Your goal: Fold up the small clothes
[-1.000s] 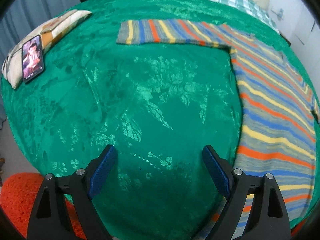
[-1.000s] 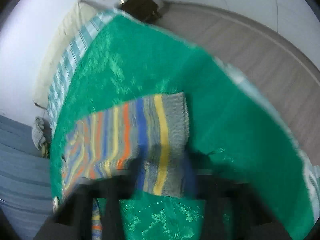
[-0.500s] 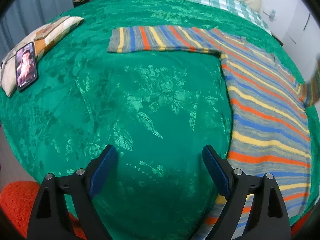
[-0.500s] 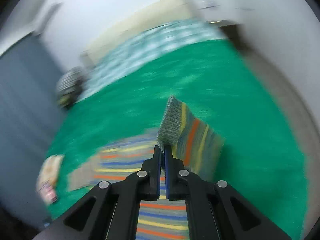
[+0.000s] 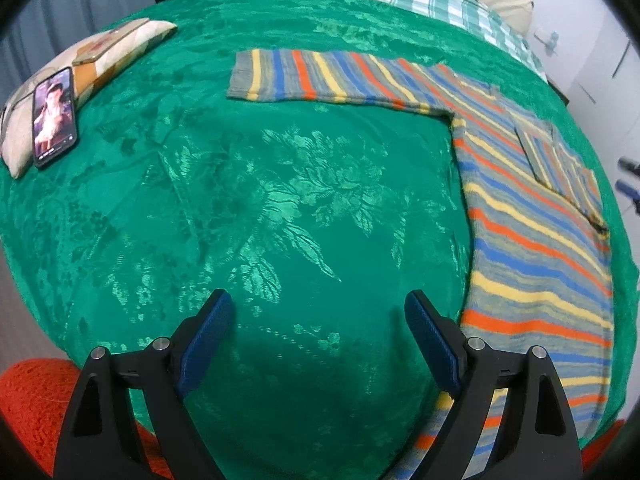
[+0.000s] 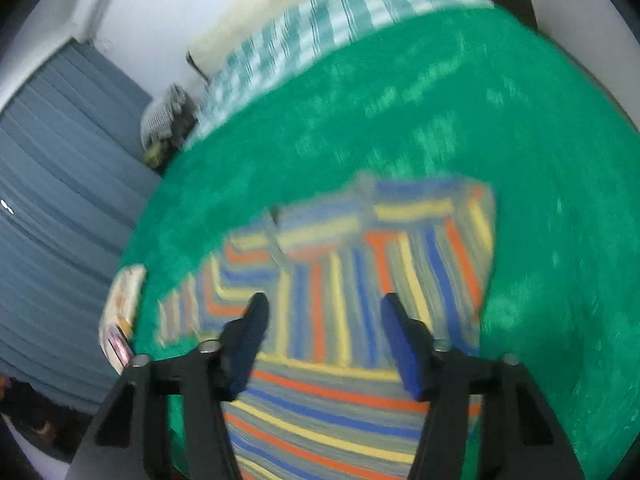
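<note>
Sleeve [image 5: 560, 164] newly folded; phone [image 5: 54, 116] left-view only.

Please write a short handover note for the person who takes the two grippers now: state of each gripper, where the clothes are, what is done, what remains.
Left gripper: open, empty, over bare green bedspread.
Right gripper: open, empty, above the folded sleeve.
Striped sweater: flat on the bedspread. One sleeve is folded over the body; the other sleeve lies stretched out.
Left to do: fold the stretched sleeve in, then fold the body.
</note>
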A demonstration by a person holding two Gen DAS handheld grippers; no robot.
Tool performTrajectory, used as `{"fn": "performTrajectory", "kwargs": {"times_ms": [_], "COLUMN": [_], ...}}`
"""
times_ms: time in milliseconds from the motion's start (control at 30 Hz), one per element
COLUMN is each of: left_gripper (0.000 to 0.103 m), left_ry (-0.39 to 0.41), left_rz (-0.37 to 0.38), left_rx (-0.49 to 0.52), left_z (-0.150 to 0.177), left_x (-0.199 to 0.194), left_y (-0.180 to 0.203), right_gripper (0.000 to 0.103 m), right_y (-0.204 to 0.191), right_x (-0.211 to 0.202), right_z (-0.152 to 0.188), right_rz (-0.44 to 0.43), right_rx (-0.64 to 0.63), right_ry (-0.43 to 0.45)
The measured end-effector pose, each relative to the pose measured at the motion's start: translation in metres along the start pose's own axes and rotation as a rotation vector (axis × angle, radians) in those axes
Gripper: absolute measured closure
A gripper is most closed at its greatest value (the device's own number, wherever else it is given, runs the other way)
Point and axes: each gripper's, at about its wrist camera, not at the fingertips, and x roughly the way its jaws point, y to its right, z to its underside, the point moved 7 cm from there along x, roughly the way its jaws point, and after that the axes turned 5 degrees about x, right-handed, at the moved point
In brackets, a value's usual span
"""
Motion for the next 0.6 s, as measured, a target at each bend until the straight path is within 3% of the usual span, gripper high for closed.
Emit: {"fn": "performTrajectory", "kwargs": {"times_ms": [100,167,200,233,300,333,433,500,533,567,600], "left_gripper": [0.014,0.014,0.014,0.014,0.014,0.014,0.014,0.014,0.014,0.014,0.014], "left_ry": [-0.003,-0.008,-0.009,-0.01,-0.017,-0.021,-0.032,-0.035,-0.034,-0.032,-0.031], "left_rz": [-0.029,-0.04,-0.04,-0.038,-0.031,-0.03,-0.038,-0.053,-0.057,-0.06,-0.061], "left_rx": [0.031,0.037,0.034,0.029,0.02,0.02,0.031,0.05,0.057,0.063,0.065], "left_z": [0.003,0.005,0.005,0.005,0.004,0.004,0.002,0.004,0.004,0.005,0.005], "left_x": [0.001,0.002,0.003,0.003,0.006,0.008,0.014,0.016,0.016,0.016,0.015], "left_y": [0.003,0.002,0.001,0.0,0.0,0.0,0.004,0.007,0.007,0.008,0.008], "right_gripper": [0.054,0.061,0.079,0.091,0.086,0.084,0.057,0.054,0.058,0.097,0.098], "right_y": [0.028,0.07,0.092,0.102,0.105,0.1,0.086,0.086,0.091,0.095,0.098], "right_x": [0.033,0.046,0.042,0.031,0.012,0.006,0.015,0.036,0.047,0.053,0.056], "right_z": [0.026,0.04,0.037,0.032,0.02,0.012,-0.008,-0.02,-0.025,-0.028,-0.033], "right_rz": [0.08,0.262,0.333,0.352,0.406,0.373,0.35,0.375,0.391,0.393,0.417], "right_rx": [-0.046,-0.055,-0.026,-0.01,-0.028,-0.048,-0.111,-0.14,-0.125,-0.103,-0.102], "right_ry": [-0.074,-0.094,-0.067,-0.021,0.061,0.085,0.076,0.055,0.032,0.019,0.03]}}
